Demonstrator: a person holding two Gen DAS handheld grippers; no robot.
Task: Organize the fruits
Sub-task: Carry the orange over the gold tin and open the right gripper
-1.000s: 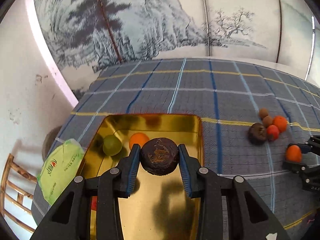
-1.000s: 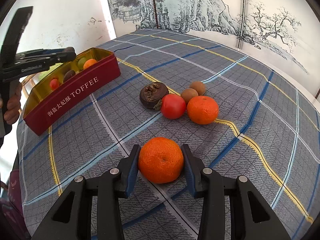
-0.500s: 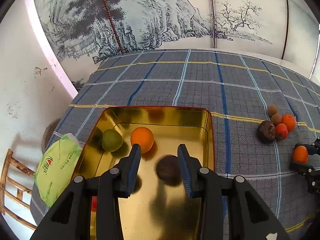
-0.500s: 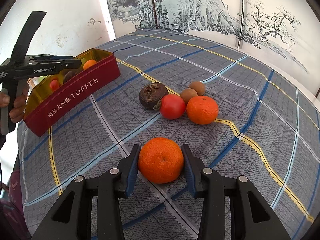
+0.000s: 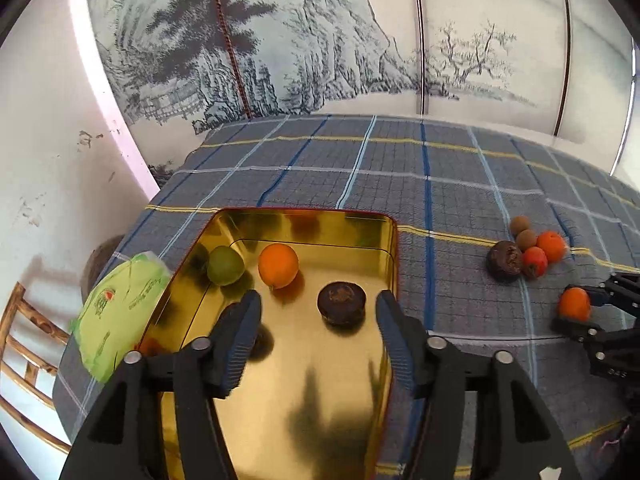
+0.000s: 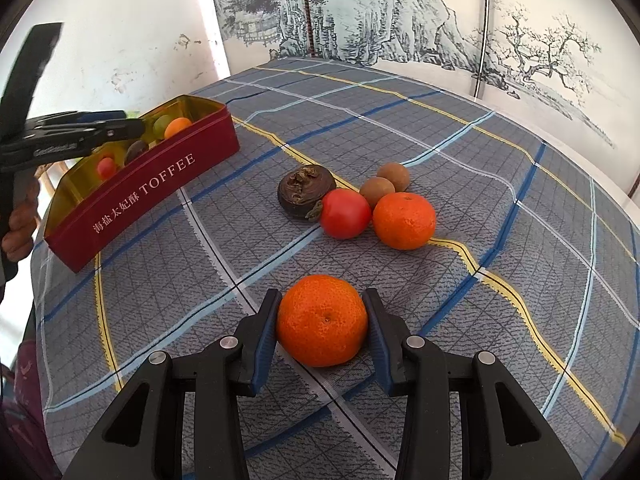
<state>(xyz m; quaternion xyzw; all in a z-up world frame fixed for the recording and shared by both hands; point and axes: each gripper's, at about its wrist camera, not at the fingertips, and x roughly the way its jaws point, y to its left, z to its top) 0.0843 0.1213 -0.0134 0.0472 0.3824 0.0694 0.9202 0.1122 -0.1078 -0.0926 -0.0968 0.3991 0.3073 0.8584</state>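
The left gripper (image 5: 318, 312) hangs over the open gold-lined toffee tin with red outer walls (image 5: 394, 264), its blue-padded fingers (image 5: 244, 332) now spread wide with nothing between them. A second ago they clamped the dark brown wrinkled round fruit (image 5: 341, 303); half a second ago they had parted a little and the fruit had dropped to the tin floor. Now the gap is far wider, and the fruit sits on the gold floor between and just beyond the fingertips, touching neither. Farther in, to its left, lie a small orange fruit (image 5: 278, 265) and a green round fruit (image 5: 225, 265) in the far left corner. A small red fruit (image 6: 106, 168) lies at the tin's near end, seen from the right wrist camera. A green plastic packet (image 5: 120, 312) rests left of the tin, at the edge of the blue-grey checked tablecloth (image 5: 360, 176).

The right gripper (image 6: 322, 322) has not moved across the three moments: its fingers are closed against both sides of a large orange mandarin (image 6: 322, 320), which rests on the cloth. Beyond it sits the unchanged cluster: a second dark brown wrinkled fruit (image 6: 306, 192), a red tomato-like fruit (image 6: 345, 213) touching it, another orange mandarin (image 6: 404, 221) to the right, and two small brown round fruits (image 6: 384, 184) behind.
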